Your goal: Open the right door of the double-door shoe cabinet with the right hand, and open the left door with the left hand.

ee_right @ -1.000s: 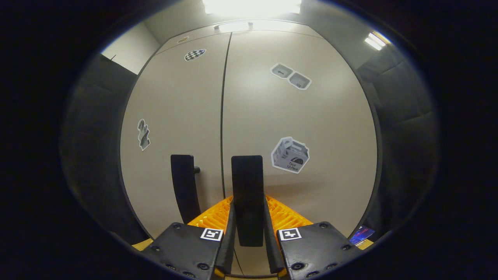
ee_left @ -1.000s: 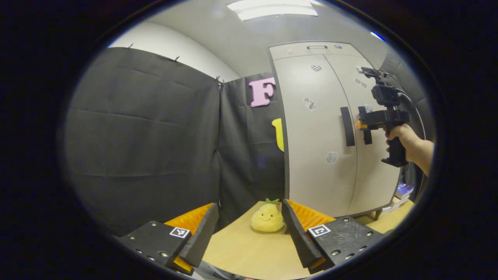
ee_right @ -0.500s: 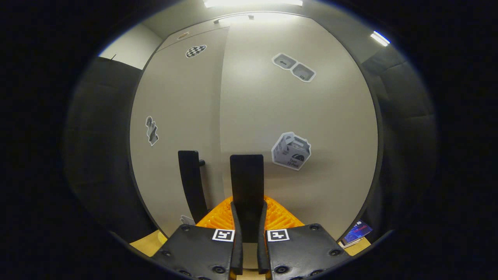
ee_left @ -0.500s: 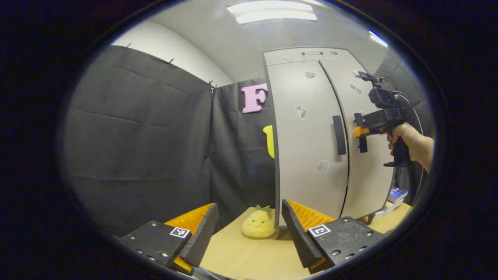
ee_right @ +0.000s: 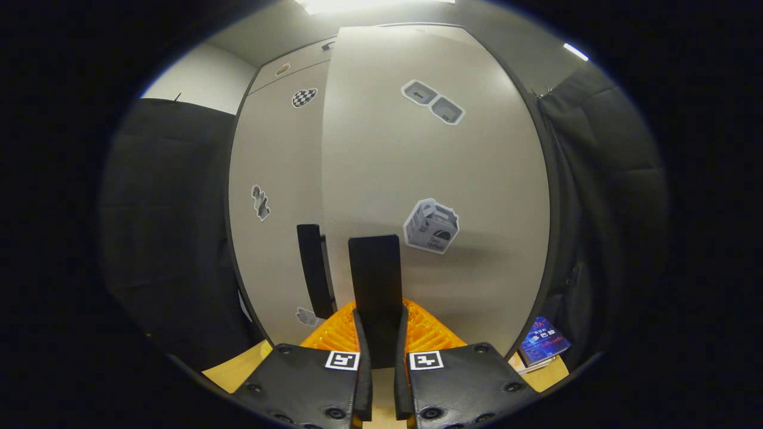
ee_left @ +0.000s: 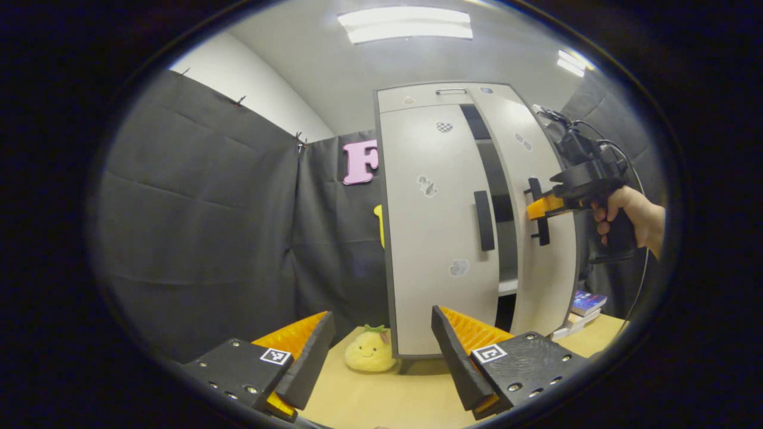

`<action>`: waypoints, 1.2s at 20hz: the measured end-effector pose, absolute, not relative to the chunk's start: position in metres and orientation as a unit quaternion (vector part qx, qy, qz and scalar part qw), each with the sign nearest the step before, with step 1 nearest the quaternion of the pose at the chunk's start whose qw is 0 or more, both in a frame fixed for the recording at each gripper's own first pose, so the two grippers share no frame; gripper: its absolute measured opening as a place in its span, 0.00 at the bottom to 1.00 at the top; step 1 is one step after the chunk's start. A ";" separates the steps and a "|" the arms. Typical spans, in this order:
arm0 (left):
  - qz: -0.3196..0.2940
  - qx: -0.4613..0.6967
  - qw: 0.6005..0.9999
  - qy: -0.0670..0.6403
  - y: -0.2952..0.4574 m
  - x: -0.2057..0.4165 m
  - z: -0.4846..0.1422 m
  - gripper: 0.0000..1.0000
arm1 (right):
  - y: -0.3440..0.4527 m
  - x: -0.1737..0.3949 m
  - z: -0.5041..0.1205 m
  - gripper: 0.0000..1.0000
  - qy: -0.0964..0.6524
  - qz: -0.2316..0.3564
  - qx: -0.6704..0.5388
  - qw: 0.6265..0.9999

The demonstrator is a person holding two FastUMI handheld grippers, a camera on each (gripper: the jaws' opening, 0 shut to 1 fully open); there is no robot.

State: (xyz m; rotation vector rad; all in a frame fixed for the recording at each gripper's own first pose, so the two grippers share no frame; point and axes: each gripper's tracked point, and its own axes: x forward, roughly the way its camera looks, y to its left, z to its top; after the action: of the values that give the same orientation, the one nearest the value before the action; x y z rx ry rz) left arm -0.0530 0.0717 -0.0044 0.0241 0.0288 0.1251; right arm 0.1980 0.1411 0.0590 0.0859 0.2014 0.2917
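Right gripper view: the right gripper [ee_right: 378, 351] is clenched on the right door's handle [ee_right: 375, 280], both fingers pressing it. Seen from the left gripper view, the right door [ee_left: 545, 238] stands partly ajar (dark gap beside the left door [ee_left: 438, 238]). Nearer, the left gripper [ee_left: 381, 351] hangs released, fingers spread, above the table [ee_left: 381, 399] near a plush toy [ee_left: 369, 351].
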 end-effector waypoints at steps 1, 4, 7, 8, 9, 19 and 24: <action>0.057 0.012 0.998 0.014 0.067 -0.054 -0.004 0.94 | 0.139 0.195 0.060 0.16 0.100 0.147 0.048 0.983; 0.041 0.014 0.999 0.010 0.054 -0.054 0.002 0.94 | 0.133 0.191 0.060 0.16 0.101 0.151 0.042 0.982; 0.030 0.014 0.999 0.007 0.041 -0.052 0.003 0.94 | 0.130 0.186 0.059 0.16 0.103 0.155 0.042 0.982; 0.026 0.014 1.000 0.007 0.038 -0.052 0.003 0.94 | 0.128 0.184 0.059 0.16 0.105 0.157 0.043 0.981; 0.023 0.014 1.000 0.007 0.033 -0.051 0.004 0.94 | 0.127 0.181 0.059 0.16 0.106 0.159 0.044 0.981; -0.013 0.019 1.000 0.005 -0.009 -0.037 0.004 0.94 | 0.113 0.172 0.061 0.16 0.101 0.174 0.037 0.979; -0.023 0.021 0.999 0.005 -0.022 -0.028 0.004 0.94 | 0.101 0.168 0.061 0.16 0.099 0.172 0.036 0.979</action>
State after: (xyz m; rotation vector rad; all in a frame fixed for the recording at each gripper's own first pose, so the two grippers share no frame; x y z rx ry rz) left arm -0.0284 -0.0220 0.0037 0.0423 0.0107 -0.0464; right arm 0.1675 0.1009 0.0609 0.0722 0.1993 0.3473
